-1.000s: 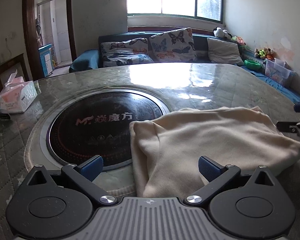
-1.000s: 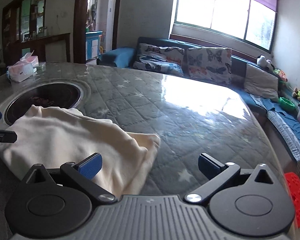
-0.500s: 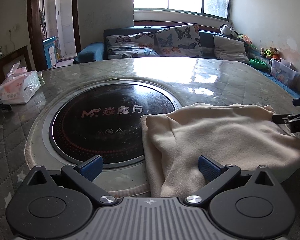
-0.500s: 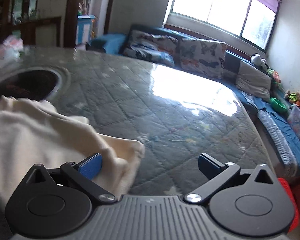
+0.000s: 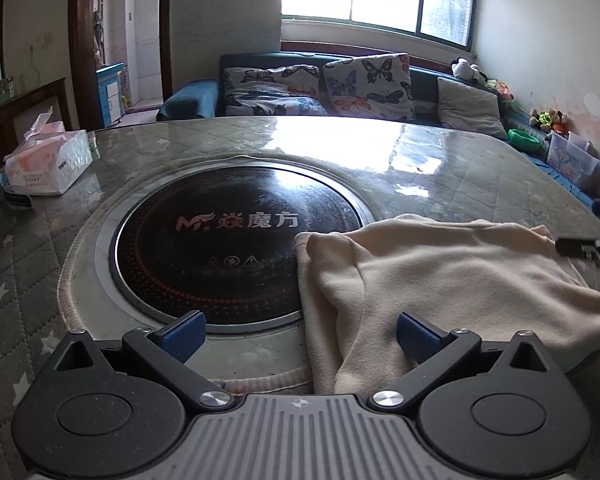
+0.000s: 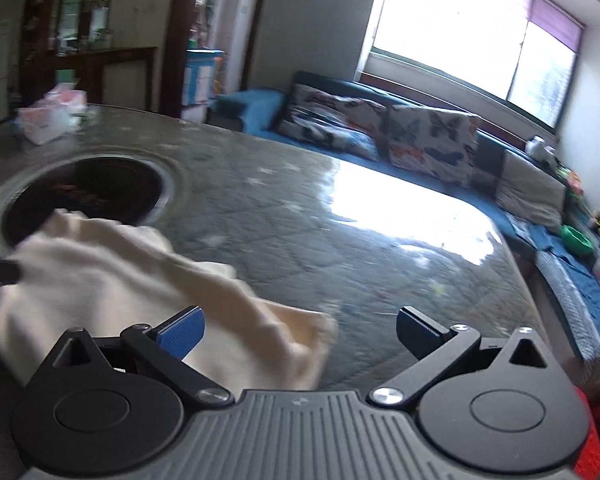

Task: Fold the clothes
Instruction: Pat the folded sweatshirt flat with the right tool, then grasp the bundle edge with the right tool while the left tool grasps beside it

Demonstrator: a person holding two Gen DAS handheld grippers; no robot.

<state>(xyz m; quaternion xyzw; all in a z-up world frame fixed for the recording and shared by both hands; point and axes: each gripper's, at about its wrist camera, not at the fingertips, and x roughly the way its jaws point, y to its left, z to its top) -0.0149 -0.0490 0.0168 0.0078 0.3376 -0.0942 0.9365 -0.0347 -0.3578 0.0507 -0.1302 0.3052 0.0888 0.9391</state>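
Observation:
A cream folded garment [image 5: 440,276] lies on the quilted round table, its left edge over the rim of the black induction hob [image 5: 236,240]. My left gripper [image 5: 300,336] is open and empty, at the garment's near left corner. The garment also shows in the right wrist view [image 6: 112,276], blurred. My right gripper [image 6: 300,332] is open and empty, over the garment's near right corner. The right gripper's fingertips show at the right edge of the left wrist view [image 5: 596,248].
A tissue box [image 5: 48,160] sits at the table's far left. A blue sofa with butterfly cushions [image 5: 364,84] runs behind the table under the window. A red stool [image 6: 588,440] stands by the table's right edge.
Both grippers have risen and tilted; the right wrist view has swung and blurred. The garment lies in the same place, its right corner a little more rumpled.

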